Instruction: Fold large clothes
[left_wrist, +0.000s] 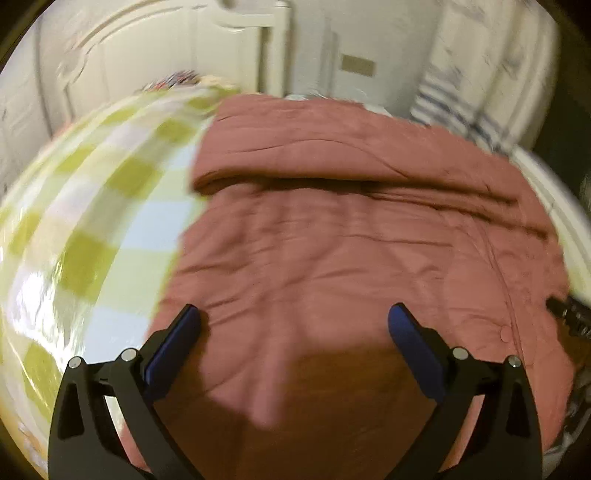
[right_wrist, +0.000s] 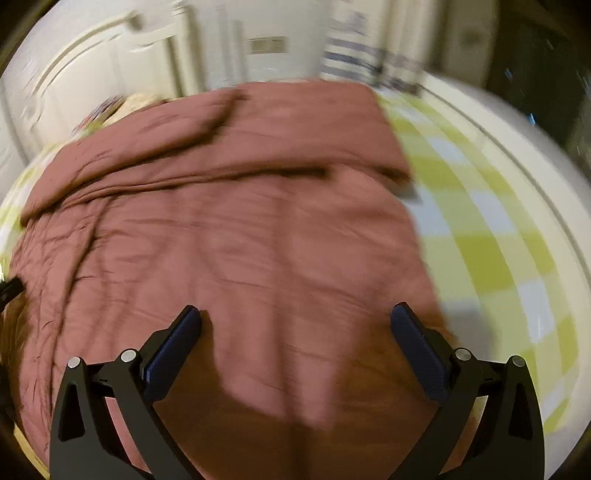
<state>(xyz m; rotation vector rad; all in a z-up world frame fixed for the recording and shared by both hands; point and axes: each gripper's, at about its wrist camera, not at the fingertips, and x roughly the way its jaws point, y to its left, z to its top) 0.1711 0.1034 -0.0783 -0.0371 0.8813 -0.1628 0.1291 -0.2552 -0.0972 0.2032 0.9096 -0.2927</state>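
A large dusty-pink garment (left_wrist: 332, 229) lies spread flat on a table with a green, white and pale-blue checked cloth (left_wrist: 92, 221). Its far part is folded over, forming a thick ridge across the width. My left gripper (left_wrist: 294, 319) is open and empty, hovering above the garment's near left part. My right gripper (right_wrist: 295, 319) is open and empty above the garment (right_wrist: 229, 229) near its right edge, with the checked cloth (right_wrist: 487, 236) to the right. A dark bit of the other gripper shows at each view's side edge (left_wrist: 569, 314).
White panelled doors (left_wrist: 122, 66) and a wall stand behind the table. A striped blue-and-white cloth (left_wrist: 458, 103) hangs or lies at the far right. A small patterned item (left_wrist: 173, 79) sits at the far left table edge. The white table rim (right_wrist: 535, 177) curves along the right.
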